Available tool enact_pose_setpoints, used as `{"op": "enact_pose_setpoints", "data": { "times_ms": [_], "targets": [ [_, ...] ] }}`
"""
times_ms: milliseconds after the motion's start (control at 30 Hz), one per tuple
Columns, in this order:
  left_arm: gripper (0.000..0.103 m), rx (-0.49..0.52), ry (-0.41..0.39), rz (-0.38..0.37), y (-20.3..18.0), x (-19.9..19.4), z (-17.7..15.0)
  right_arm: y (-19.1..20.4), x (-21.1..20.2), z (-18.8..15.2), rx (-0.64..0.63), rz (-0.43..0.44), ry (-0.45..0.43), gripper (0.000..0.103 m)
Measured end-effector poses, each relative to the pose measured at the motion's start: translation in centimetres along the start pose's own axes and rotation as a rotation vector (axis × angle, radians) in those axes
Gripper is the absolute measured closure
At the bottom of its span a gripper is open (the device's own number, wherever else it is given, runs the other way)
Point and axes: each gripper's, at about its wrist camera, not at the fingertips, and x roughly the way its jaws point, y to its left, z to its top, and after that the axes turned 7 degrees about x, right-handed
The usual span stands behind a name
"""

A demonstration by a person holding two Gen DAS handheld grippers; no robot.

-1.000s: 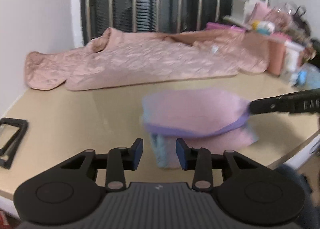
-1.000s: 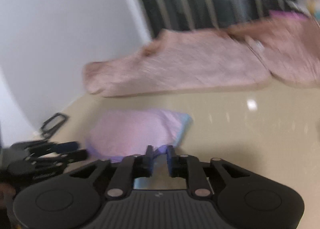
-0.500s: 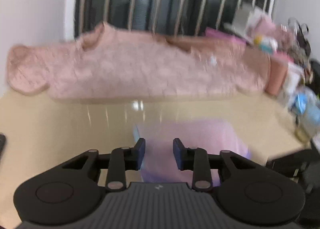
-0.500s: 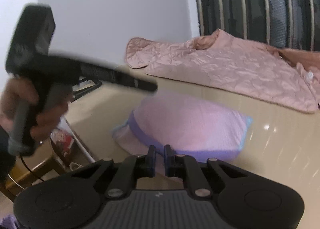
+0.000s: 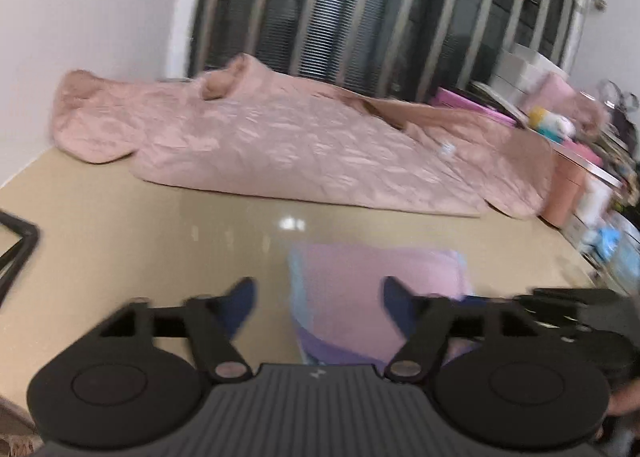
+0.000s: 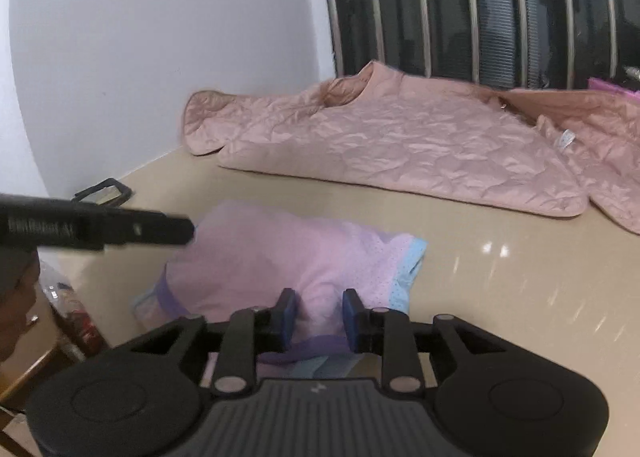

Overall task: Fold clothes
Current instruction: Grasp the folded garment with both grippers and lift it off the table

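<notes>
- Currently the folded pink garment lies just ahead of the right gripper, jaws parted around its near edge.
- Left gripper wide open, empty, over the garment's left edge.

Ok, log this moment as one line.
stage: folding | left tool: open, over pink garment | right tool: open, at garment edge | garment: folded on table | pink jacket: spread behind

wall: white | window: dark, barred | table: glossy beige
</notes>
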Motion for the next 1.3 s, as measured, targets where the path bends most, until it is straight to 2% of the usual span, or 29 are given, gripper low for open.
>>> {"op": "enact_pose_setpoints", "data": {
  "times_ms": [33, 100, 133, 333, 367, 433, 500, 567, 600, 667, 733, 833, 933, 1100, 1300],
  "targets": [
    [0.026, 0.005, 0.010, 0.003, -0.1, 0.2, -0.1, -0.3, -0.5, 0.2, 0.019, 0.005, -0.011, 0.067],
    [0.026, 0.024, 0.027, 0.000, -0.6, 0.6, -0.3, -0.9, -1.3, 0.5, 0.058, 0.012, -0.053, 0.041],
    [0.026, 0.038, 0.033, -0.005, -0.9, 0.7, -0.4, -1.2, -1.7, 0.6, 0.077, 0.014, -0.075, 0.033],
    [0.028, 0.080, 0.087, -0.026, -2.1, 1.7, -1.3, -1.7, 0.0, 0.5, 0.074, 0.006, -0.034, 0.033],
    [0.032, 0.084, 0.098, -0.028, -2.2, 1.9, -1.6, -1.8, 0.3, 0.4, 0.073, 0.011, -0.029, 0.033],
    [0.037, 0.101, 0.095, -0.035, -2.5, 1.9, -2.0, -1.7, 0.7, 0.0, 0.071, 0.018, -0.024, 0.039],
    [0.048, 0.130, 0.093, -0.047, -2.9, 1.6, -2.2, -1.6, 1.0, -0.4, 0.067, 0.022, -0.026, 0.041],
    [0.063, 0.158, 0.092, -0.060, -3.4, 1.5, -2.3, -1.1, 0.8, -0.9, 0.050, 0.019, -0.031, 0.042],
    [0.066, 0.166, 0.091, -0.067, -3.5, 1.5, -2.4, -0.9, 0.7, -1.1, 0.041, 0.019, -0.032, 0.045],
    [0.072, 0.172, 0.070, -0.071, -3.7, 1.3, -1.7, -0.6, 0.5, -1.4, 0.037, 0.033, -0.034, 0.055],
    [0.082, 0.178, 0.048, -0.075, -3.9, 1.0, -1.1, -0.4, 0.4, -1.6, 0.053, 0.056, -0.037, 0.072],
    [0.090, 0.187, 0.016, -0.080, -4.1, 0.6, -0.2, 0.0, 0.1, -1.7, 0.069, 0.077, -0.035, 0.087],
    [0.092, 0.196, -0.016, -0.086, -4.4, 0.2, 0.7, 0.4, -0.2, -1.2, 0.061, 0.063, -0.053, 0.091],
    [0.093, 0.210, -0.070, -0.095, -4.8, -0.5, 2.3, 1.0, -2.5, 2.0, 0.015, 0.037, -0.156, 0.092],
    [0.092, 0.226, -0.195, -0.173, -5.6, 0.1, 11.0, 0.1, -5.5, 9.8, -0.067, -0.045, -0.295, 0.092]
  ]
}}
